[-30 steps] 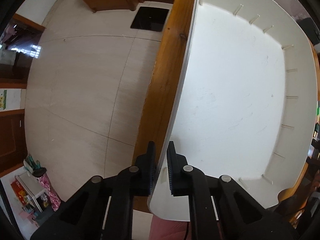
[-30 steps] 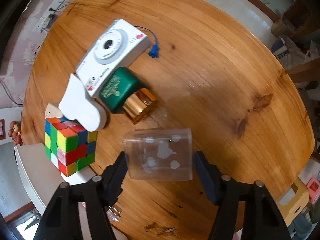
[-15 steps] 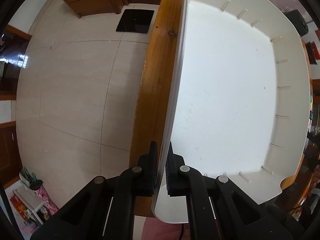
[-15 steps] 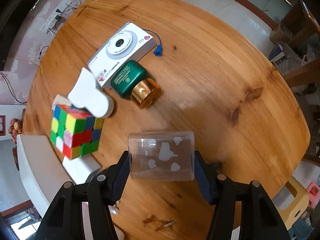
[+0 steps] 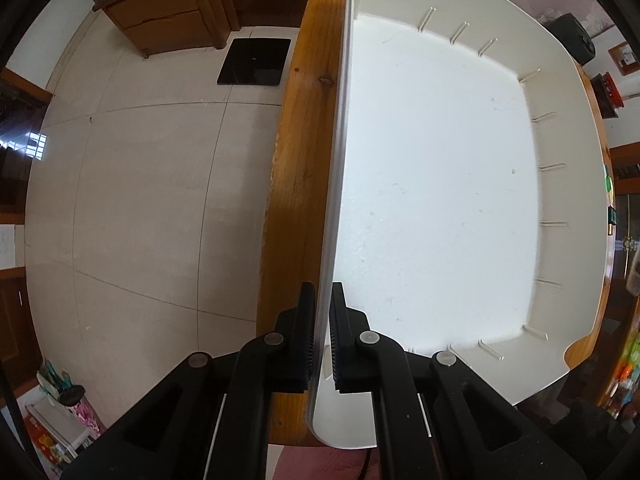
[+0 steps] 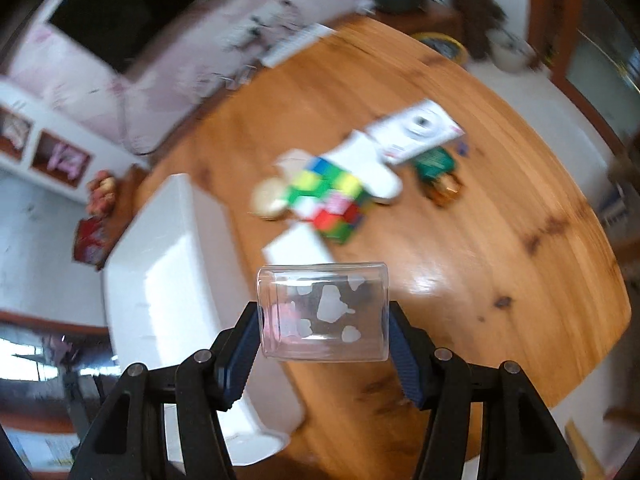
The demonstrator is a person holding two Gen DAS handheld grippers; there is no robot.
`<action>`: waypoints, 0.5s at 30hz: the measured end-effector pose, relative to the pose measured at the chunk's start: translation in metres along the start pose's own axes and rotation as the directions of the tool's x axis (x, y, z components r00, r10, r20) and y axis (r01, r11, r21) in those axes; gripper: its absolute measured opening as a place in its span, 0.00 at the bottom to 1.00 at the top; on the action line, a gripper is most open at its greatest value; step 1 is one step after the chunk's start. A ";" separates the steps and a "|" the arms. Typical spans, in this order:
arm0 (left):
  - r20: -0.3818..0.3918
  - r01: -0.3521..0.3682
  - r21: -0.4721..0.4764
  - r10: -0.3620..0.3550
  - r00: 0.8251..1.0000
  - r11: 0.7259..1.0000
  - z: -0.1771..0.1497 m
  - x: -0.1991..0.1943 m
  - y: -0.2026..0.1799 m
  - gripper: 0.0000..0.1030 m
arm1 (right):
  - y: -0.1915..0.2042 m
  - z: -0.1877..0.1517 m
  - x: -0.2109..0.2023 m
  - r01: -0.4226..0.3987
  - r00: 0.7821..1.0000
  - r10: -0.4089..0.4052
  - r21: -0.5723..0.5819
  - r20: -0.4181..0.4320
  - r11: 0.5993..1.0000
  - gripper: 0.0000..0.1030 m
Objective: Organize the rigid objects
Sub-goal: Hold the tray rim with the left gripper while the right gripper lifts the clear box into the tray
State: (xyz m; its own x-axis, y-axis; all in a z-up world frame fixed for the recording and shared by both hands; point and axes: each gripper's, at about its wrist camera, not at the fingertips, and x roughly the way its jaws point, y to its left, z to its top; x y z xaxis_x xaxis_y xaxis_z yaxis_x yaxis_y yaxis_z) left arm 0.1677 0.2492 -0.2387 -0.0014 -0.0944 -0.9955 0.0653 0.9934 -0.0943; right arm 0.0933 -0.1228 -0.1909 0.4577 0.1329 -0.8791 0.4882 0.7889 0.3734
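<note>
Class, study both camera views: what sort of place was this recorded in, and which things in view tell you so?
Most likely a home living or dining room: a round wooden table with household odds and ends, a wooden drawer cabinet on a tiled floor, and a dark screen on the wall.

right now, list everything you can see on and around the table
white bin: 1, white, empty, at table edge
clear plastic box: 1, transparent with white patches, lifted above table
puzzle cube: 1, multicoloured, mid-table
white camera: 1, white, beyond the cube
green bottle: 1, green with gold cap, lying beside camera
white block: 1, white, between cube and camera
white card: 1, flat, in front of cube
round table: 1, wood
black mat: 1, on tiled floor
left gripper: black, shut on the bin's wall
right gripper: black, shut on the clear box
</note>
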 end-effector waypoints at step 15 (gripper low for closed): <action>0.025 -0.006 0.034 0.006 1.000 0.999 -0.001 0.002 -0.005 0.07 | 0.111 -0.039 0.001 -0.188 0.982 0.172 -0.437 -0.075 0.880 0.59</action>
State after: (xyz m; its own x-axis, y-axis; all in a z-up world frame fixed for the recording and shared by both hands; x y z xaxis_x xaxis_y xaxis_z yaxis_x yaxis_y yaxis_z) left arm 0.1666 0.2438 -0.2405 0.0244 -0.0905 -0.9956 0.0988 0.9912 -0.0877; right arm 0.1188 -0.0118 -0.1623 0.4778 0.3117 -0.8213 0.0190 0.9310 0.3644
